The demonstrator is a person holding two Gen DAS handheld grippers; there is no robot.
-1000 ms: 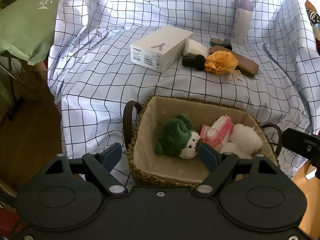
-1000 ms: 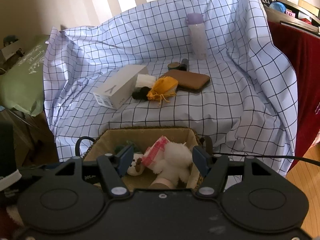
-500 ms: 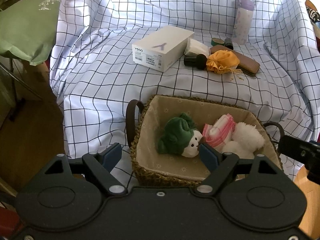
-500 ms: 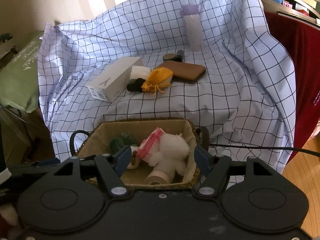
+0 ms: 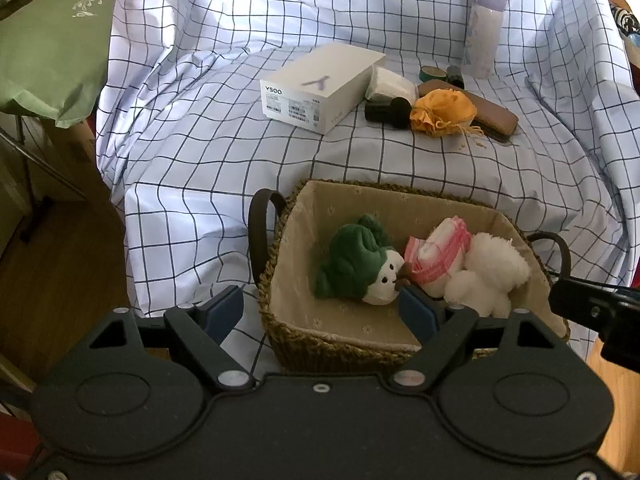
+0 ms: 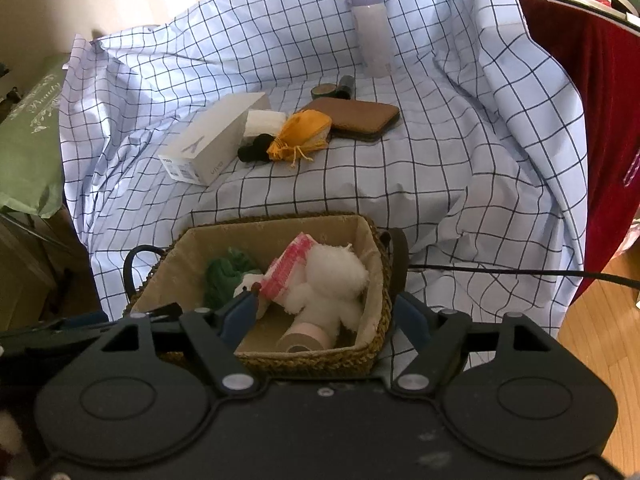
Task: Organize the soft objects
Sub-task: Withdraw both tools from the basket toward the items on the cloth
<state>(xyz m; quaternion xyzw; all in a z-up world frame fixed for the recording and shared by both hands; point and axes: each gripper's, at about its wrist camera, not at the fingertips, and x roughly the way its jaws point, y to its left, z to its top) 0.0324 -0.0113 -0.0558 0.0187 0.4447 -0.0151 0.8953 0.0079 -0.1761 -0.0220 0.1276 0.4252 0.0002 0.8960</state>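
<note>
white plush toy (image 6: 328,284) lies in the wicker basket (image 6: 376,288) at lower centre; right hand-held gripper (image 6: 326,316) is opening, empty, probably just released; left hand-held gripper (image 5: 320,312) open, empty.

A woven straw basket with loop handles (image 5: 280,312) sits at the near edge of a checked cloth (image 5: 200,160). In it, a green-capped plush doll (image 5: 360,264) lies left of a fluffy white plush toy (image 5: 492,276). Behind the basket lies a white rectangular carton (image 5: 320,88), with an orange drawstring pouch (image 5: 444,112) to its right.

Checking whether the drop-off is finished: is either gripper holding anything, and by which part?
Nothing is held. The left gripper is open and empty; the right gripper has its jaws opening above the basket, clear of the white plush.
</note>
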